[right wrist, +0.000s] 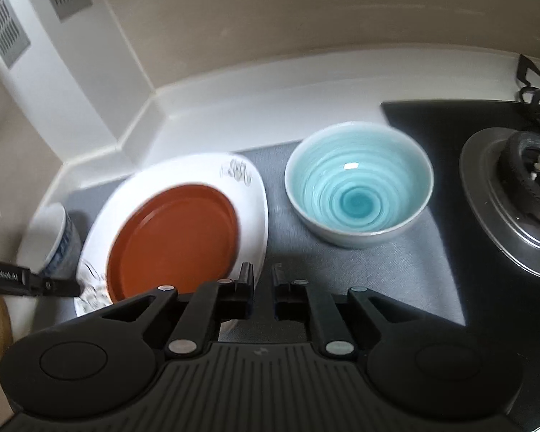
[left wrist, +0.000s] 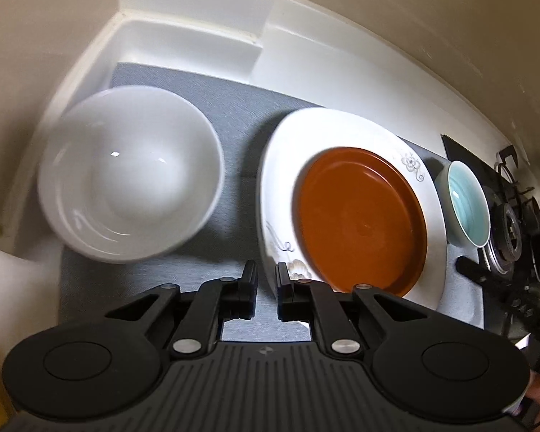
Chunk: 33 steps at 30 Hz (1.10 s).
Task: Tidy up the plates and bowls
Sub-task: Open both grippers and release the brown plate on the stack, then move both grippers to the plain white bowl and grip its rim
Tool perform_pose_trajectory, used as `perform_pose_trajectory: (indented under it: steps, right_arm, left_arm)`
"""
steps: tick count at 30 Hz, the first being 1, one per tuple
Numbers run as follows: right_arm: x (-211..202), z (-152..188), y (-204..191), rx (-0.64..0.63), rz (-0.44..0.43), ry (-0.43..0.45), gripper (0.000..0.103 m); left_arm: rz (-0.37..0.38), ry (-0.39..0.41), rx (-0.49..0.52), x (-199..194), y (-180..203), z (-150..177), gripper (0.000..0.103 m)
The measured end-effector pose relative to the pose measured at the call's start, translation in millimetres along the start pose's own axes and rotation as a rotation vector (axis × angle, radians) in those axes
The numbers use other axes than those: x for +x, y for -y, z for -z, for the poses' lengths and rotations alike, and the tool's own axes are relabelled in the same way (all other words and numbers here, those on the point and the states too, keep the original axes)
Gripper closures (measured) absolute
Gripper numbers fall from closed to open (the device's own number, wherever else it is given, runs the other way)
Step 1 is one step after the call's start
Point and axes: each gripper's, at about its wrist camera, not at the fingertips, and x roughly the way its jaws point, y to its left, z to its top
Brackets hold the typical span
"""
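A white bowl point(left wrist: 129, 172) stands on the grey mat point(left wrist: 230, 126) at the left. A white flowered plate point(left wrist: 280, 165) lies to its right with an orange plate point(left wrist: 360, 223) on it. A light blue bowl point(left wrist: 468, 205) stands right of them. My left gripper point(left wrist: 266, 273) hovers over the mat at the white plate's near edge, jaws nearly closed, empty. In the right wrist view the orange plate point(right wrist: 172, 241) on the white plate point(right wrist: 255, 194) is left of the blue bowl point(right wrist: 360, 183). My right gripper point(right wrist: 262, 273) is nearly closed and empty, by the plate's right rim.
A gas stove burner point(right wrist: 529, 172) on a black hob point(right wrist: 432, 115) sits to the right of the mat. A white backsplash ledge point(left wrist: 306, 54) and beige wall run behind. The white bowl shows at the left edge point(right wrist: 57, 241), with the left gripper's finger point(right wrist: 54, 286) in front.
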Motion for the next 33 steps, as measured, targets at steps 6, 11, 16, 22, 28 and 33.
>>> perform_pose_trajectory:
  steps: [6,11,16,22,28,33]
  right_arm:
    - [-1.1,-0.6,-29.6,-0.032,-0.094,-0.030,0.079]
    - [12.4,0.7,-78.9,-0.116,-0.211,-0.060,0.063]
    - [34.6,-3.4,-130.7,-0.201,-0.286,-0.092,0.063]
    - [69.8,-18.7,-165.3,-0.122,-0.353,-0.167,0.063]
    - [99.5,-23.1,-185.3,-0.154,-0.338,-0.204,0.065]
    - [109.7,-18.5,-189.7,-0.169,-0.324,-0.238,0.090]
  left_arm:
    - [-0.050,0.077,-0.029,-28.0,-25.1,5.7,0.086]
    - [-0.044,0.148,-0.140,-49.0,-66.1,18.9,0.051]
    - [-0.022,0.187,-0.229,-53.2,-90.2,19.6,0.050]
    - [-0.034,0.199,-0.265,-39.0,-97.7,8.6,0.075]
    - [-0.016,0.179,-0.353,-29.3,-114.2,7.0,0.077]
    - [-0.042,0.175,-0.310,-29.9,-107.9,8.1,0.078]
